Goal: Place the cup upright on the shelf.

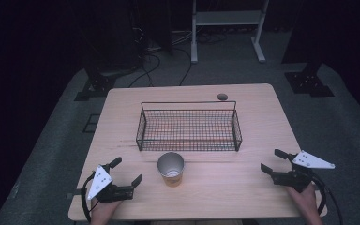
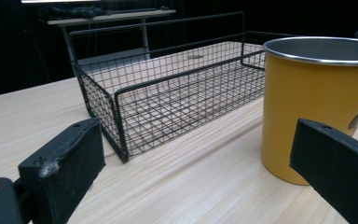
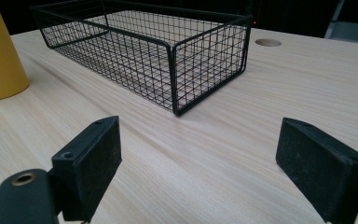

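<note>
Standing upright, mouth up: yellow cup (image 1: 171,169), before wire basket (image 1: 189,126)

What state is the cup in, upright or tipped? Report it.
Upright: the yellow cup stands on its base on the table, open rim facing up.

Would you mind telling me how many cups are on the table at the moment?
1. A single yellow cup stands upright on the table, just in front of the wire basket and nearer the left hand-held gripper. The basket looks empty, so none seems hidden.
</note>
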Demonstrator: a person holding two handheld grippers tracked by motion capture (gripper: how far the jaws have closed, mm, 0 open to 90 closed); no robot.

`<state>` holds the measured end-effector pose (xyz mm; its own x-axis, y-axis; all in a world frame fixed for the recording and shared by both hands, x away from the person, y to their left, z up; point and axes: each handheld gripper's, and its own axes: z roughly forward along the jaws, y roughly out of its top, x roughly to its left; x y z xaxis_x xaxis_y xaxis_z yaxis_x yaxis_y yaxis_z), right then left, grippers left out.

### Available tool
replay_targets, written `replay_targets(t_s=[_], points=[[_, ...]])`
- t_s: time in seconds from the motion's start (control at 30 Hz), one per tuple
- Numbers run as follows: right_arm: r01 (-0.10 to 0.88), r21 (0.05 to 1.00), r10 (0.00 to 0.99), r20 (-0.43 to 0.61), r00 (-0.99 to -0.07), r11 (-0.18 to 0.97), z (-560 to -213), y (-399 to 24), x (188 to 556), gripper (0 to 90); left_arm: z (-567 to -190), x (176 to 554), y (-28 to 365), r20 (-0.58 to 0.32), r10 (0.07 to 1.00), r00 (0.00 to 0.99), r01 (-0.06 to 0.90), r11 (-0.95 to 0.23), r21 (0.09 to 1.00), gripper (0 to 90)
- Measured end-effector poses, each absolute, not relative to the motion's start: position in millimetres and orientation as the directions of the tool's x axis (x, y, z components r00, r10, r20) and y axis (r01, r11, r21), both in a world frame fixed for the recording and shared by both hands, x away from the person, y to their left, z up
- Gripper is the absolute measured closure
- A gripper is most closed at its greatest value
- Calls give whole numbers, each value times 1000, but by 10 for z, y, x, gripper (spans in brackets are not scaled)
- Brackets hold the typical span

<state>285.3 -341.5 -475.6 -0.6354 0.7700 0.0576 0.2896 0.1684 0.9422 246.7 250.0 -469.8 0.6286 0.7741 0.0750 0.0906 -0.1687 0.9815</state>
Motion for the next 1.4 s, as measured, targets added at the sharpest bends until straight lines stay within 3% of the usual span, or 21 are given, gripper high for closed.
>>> replay_targets(t_s=[1.4], points=[[291,943,773,61,-631,163,-4756,-3418,2857,130,-4694,2405,2027,83,642,763,77,-217,973,21]])
